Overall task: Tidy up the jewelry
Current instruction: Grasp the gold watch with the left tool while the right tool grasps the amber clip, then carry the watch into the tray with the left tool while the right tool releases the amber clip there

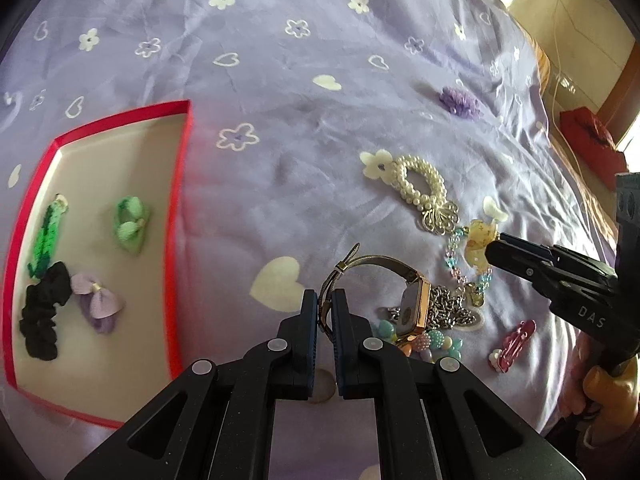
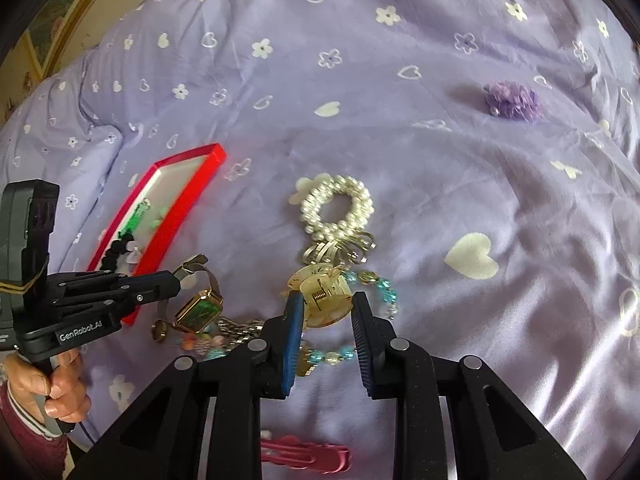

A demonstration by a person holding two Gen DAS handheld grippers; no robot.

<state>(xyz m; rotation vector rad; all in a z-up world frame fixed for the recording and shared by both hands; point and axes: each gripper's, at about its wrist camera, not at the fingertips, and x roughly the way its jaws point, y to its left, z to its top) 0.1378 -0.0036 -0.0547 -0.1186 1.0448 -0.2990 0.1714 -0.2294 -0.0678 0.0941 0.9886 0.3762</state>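
Holding bows, scrunchie: red box (image 1: 176, 216) (left gripper (image 1: 325, 300) grips watch (image 1: 404, 292)).

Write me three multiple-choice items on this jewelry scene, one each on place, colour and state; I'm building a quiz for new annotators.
1. Where does the black fabric scrunchie lie?
A. in the red-rimmed shallow box
B. on the purple bedspread
C. in the right claw

2. What colour is the ring of pearl beads?
A. green
B. white
C. black

3. What is the left claw doing?
A. hanging open
B. clamping the mesh strap of the gold rectangular watch
C. gripping a pink clip

Key: 1 A, it sits inside the rim beside the lilac bow; 2 B, its beads are white; 3 B, the strap is pinched between its pads.
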